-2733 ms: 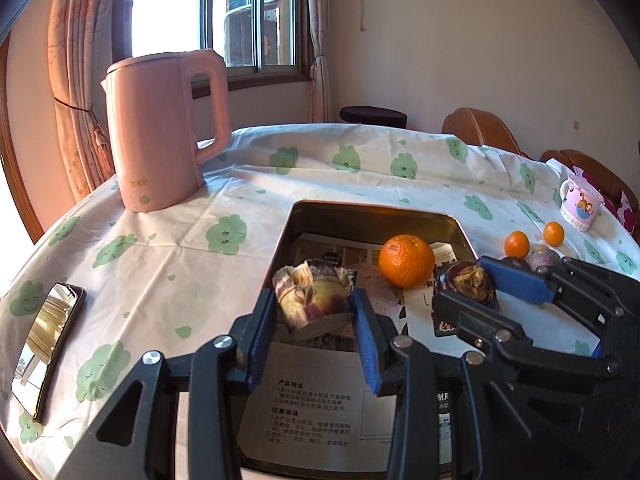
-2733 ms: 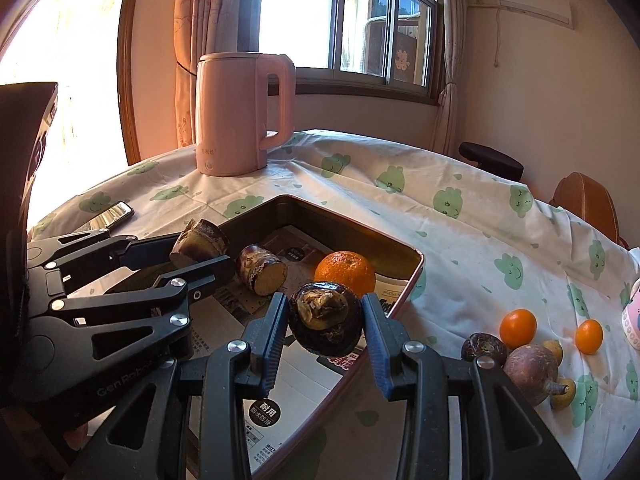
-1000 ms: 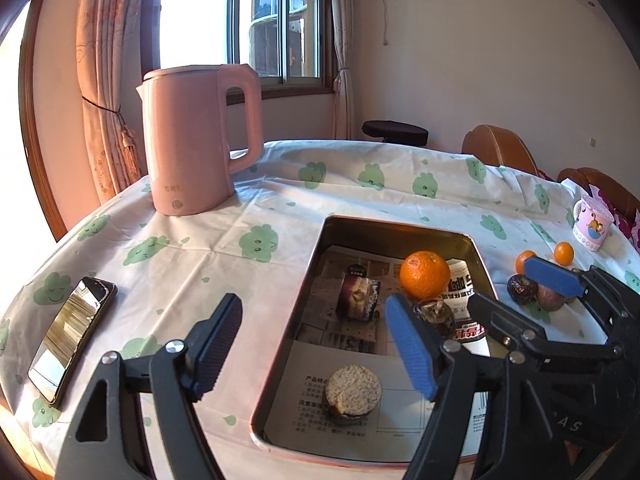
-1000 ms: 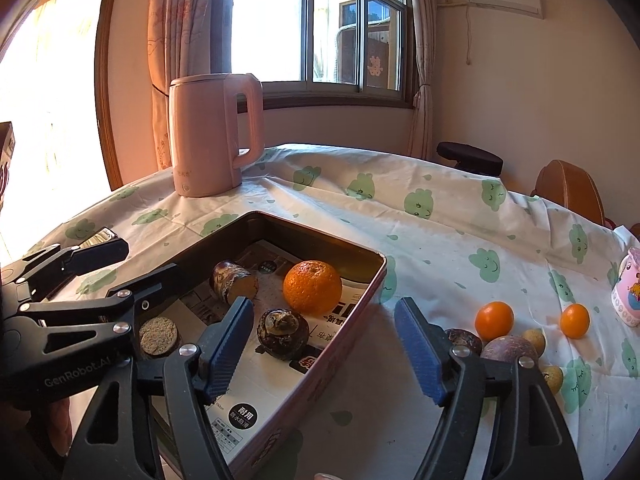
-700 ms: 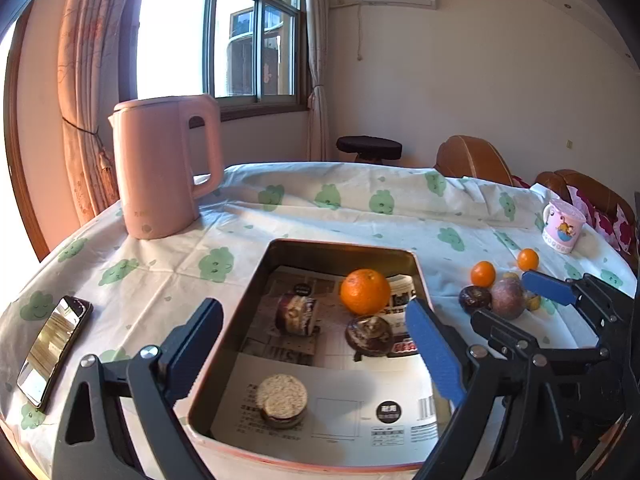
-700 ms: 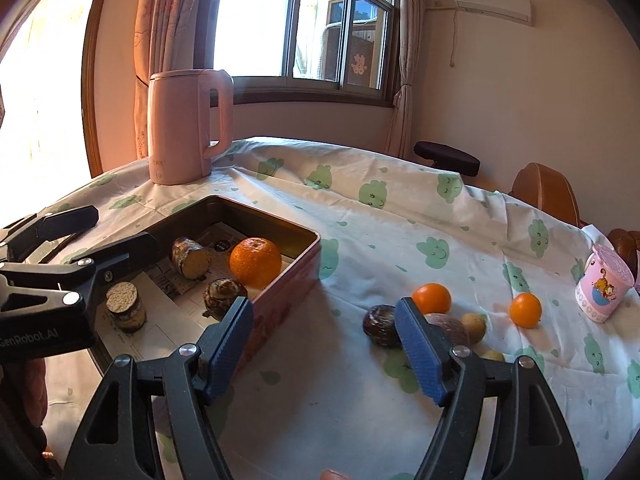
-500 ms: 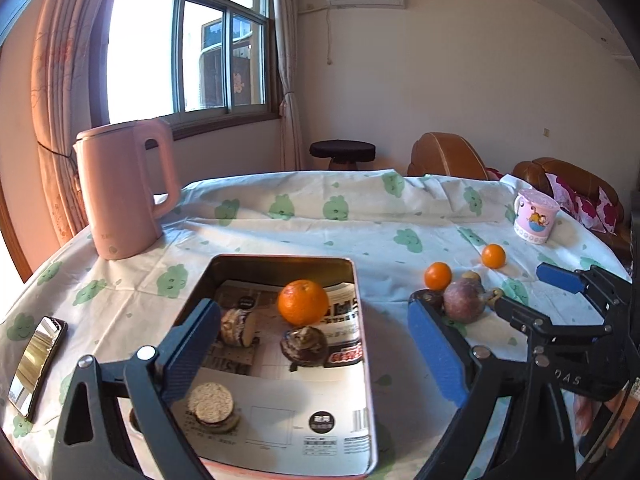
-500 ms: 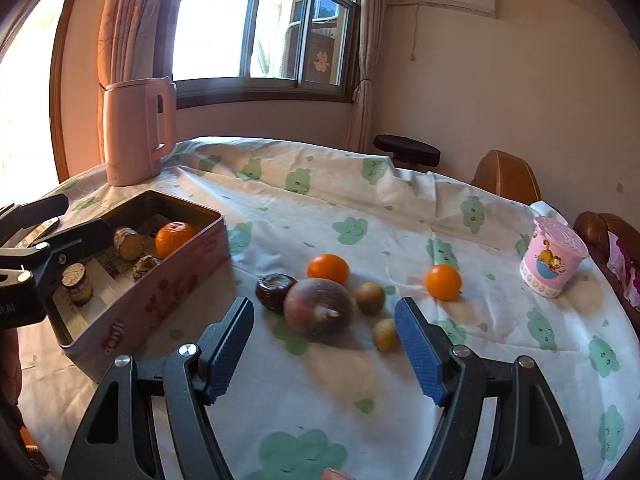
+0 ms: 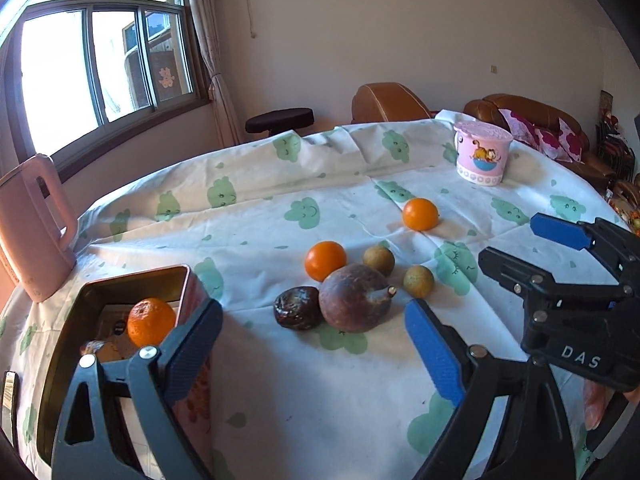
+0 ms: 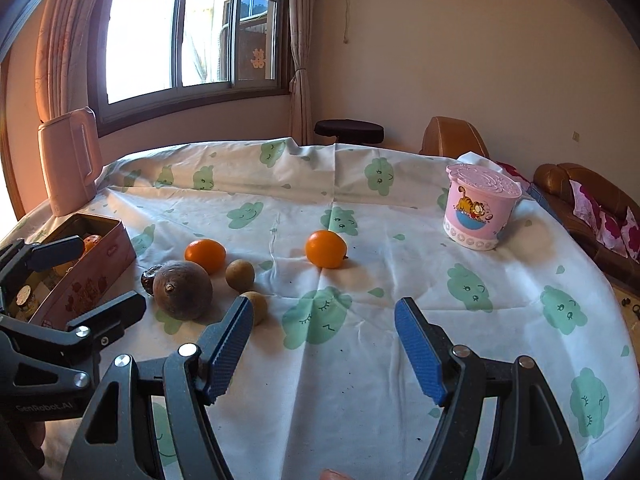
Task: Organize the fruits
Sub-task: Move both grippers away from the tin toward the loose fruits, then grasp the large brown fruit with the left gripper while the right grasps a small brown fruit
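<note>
Loose fruit lies on the cloud-print tablecloth: a big brown-purple round fruit (image 9: 354, 297) (image 10: 182, 289), a dark wrinkled fruit (image 9: 297, 307), two oranges (image 9: 325, 260) (image 9: 420, 214), and two small tan fruits (image 9: 378, 259) (image 9: 418, 281). The metal tin (image 9: 86, 300) (image 10: 90, 276) at the left holds an orange (image 9: 151, 322) and other pieces. My left gripper (image 9: 312, 354) is open and empty, just in front of the fruit cluster. My right gripper (image 10: 324, 350) is open and empty, to the right of the cluster.
A pink kettle (image 9: 32, 224) (image 10: 70, 168) stands at the far left of the table. A pink cartoon cup (image 9: 482, 154) (image 10: 478, 210) stands at the far right. A phone edge (image 9: 9, 394) shows left of the tin. Chairs and a sofa stand behind the table.
Both grippers let go of their fruit in the tin, opened, then swung right from the tin to the loose fruit on the cloth.
</note>
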